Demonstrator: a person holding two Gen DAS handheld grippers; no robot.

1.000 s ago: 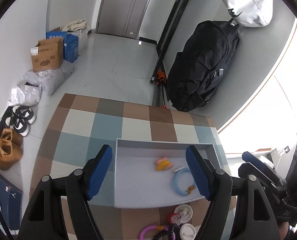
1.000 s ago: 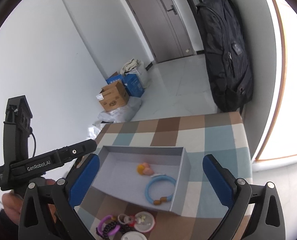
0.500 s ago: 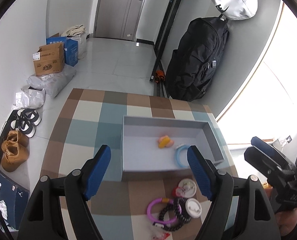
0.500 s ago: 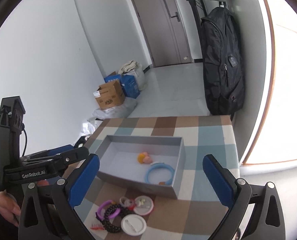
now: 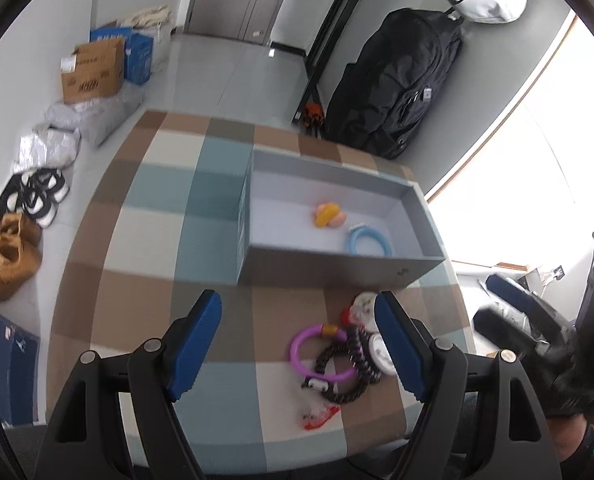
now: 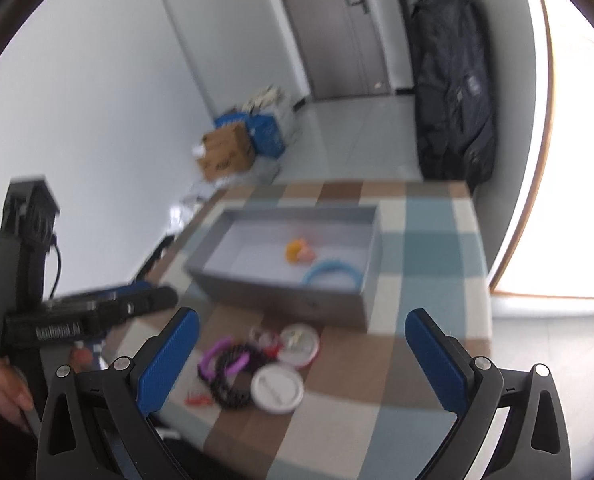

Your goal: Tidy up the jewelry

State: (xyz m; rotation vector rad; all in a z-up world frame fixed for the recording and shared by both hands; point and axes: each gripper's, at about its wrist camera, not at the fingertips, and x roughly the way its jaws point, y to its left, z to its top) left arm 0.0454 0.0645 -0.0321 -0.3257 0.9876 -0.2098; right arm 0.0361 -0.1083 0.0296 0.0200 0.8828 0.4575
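We hold left hand-held gripper (image 5: 297, 344) wide, empty; purple bracelet (image 5: 317, 350) between fingers, grey box (image 5: 337, 268) beyond. Right hand-held gripper (image 6: 303, 356) wide; only its view shows whole white lid (image 6: 277, 388).

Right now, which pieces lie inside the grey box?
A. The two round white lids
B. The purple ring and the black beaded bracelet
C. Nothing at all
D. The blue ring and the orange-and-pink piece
D: the blue ring and the orange-and-pink piece lie on the floor of the grey box; the rest of the jewelry sits outside on the checked cloth.

Checked tablecloth (image 5: 145, 216) (brown, blue, cream) under grey box (image 5: 321, 268), jewelry pile (image 5: 337, 356).
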